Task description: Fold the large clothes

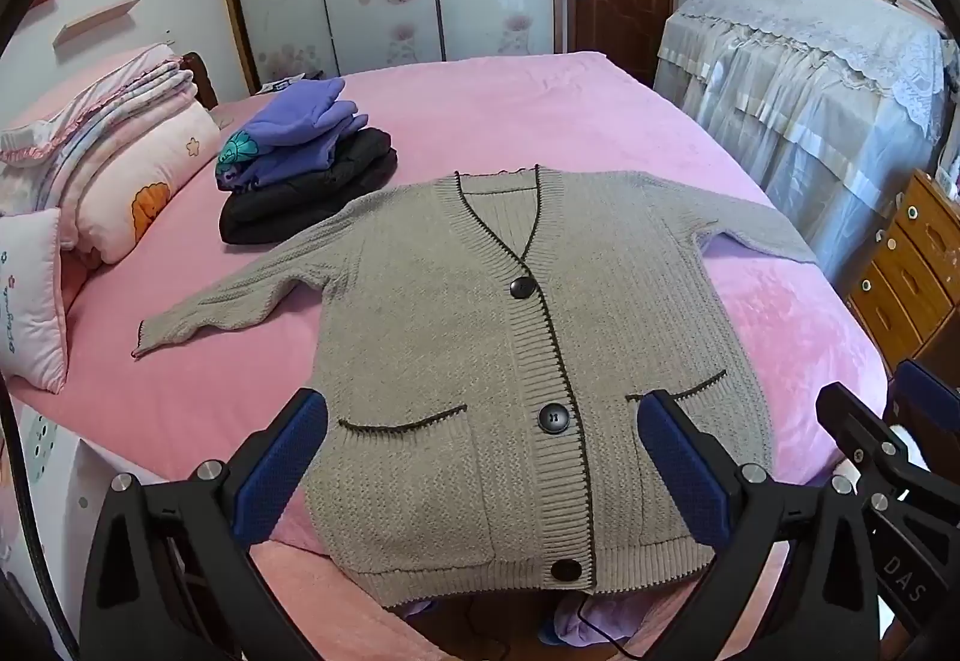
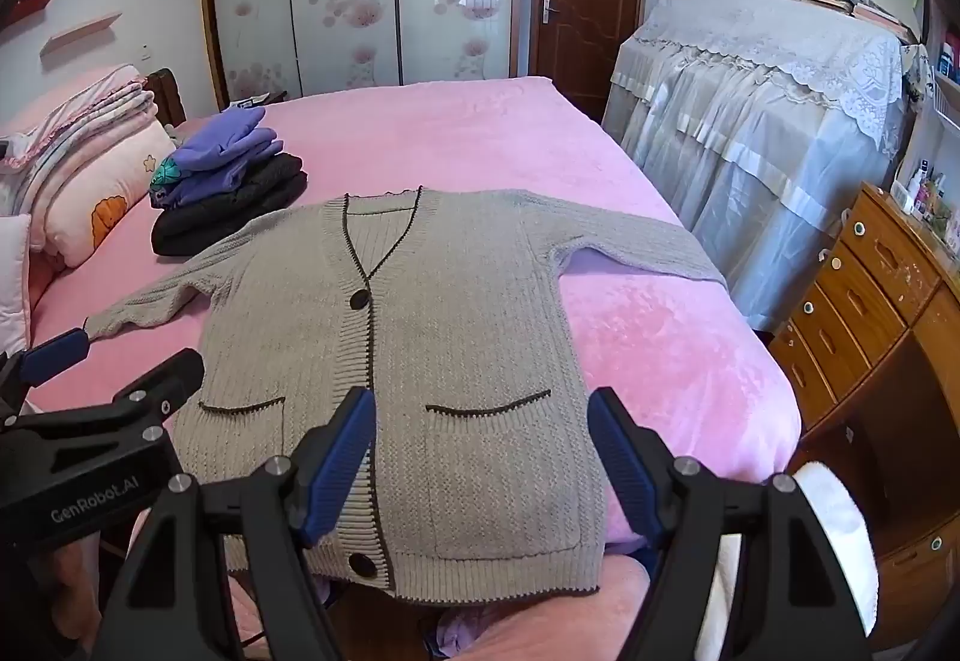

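A grey knit cardigan (image 1: 456,337) with dark trim, three dark buttons and two pockets lies flat, front up, on the pink bed (image 1: 540,109), sleeves spread to both sides. It also shows in the right wrist view (image 2: 468,337). My left gripper (image 1: 483,457) is open and empty, hovering above the cardigan's hem, blue pads (image 1: 282,463) apart. My right gripper (image 2: 480,451) is open and empty above the hem's right half. The right gripper also shows at the right edge of the left wrist view (image 1: 888,421). The left gripper shows at the left of the right wrist view (image 2: 114,367).
A stack of folded purple and black clothes (image 1: 306,163) sits on the bed behind the left sleeve. Folded quilts and pillows (image 1: 114,169) lie at the left. A lace-covered piece of furniture (image 2: 768,121) and a wooden drawer chest (image 2: 870,301) stand to the right.
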{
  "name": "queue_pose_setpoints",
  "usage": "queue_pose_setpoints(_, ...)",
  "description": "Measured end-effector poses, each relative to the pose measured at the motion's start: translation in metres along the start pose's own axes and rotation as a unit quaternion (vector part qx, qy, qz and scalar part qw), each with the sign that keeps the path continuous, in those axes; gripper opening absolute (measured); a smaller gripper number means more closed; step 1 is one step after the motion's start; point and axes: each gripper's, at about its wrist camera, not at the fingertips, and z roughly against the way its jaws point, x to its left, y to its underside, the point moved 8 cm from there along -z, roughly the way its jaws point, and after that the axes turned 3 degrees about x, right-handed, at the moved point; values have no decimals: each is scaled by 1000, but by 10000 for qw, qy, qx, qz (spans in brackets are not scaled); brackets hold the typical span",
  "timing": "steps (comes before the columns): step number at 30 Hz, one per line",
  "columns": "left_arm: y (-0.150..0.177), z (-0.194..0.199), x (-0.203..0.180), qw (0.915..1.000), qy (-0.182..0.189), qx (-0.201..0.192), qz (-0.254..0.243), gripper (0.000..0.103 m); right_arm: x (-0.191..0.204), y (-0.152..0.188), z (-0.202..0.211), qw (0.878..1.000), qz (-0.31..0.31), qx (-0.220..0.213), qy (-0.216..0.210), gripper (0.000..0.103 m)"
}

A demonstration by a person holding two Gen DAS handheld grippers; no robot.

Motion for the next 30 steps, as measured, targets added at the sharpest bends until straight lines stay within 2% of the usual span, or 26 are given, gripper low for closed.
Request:
queue_pose_setpoints(10,3,-3,13,9998,216,24,-9,103,3,-1,-3,9999,-51,88,-45,74)
queue_pose_setpoints(12,0,-4,4,9999,148,21,-15,103,3,-1,-6,9999,-78,94,-44,74)
queue_pose_setpoints(23,-9,-3,6,9998,126,-32,160,103,8,-9,-8,9997,-27,149,-187,74)
queue_pose_setpoints(30,-15,-15,2,9998,35,125,144,103,5,-13,-20,9995,-57,190,-248,74)
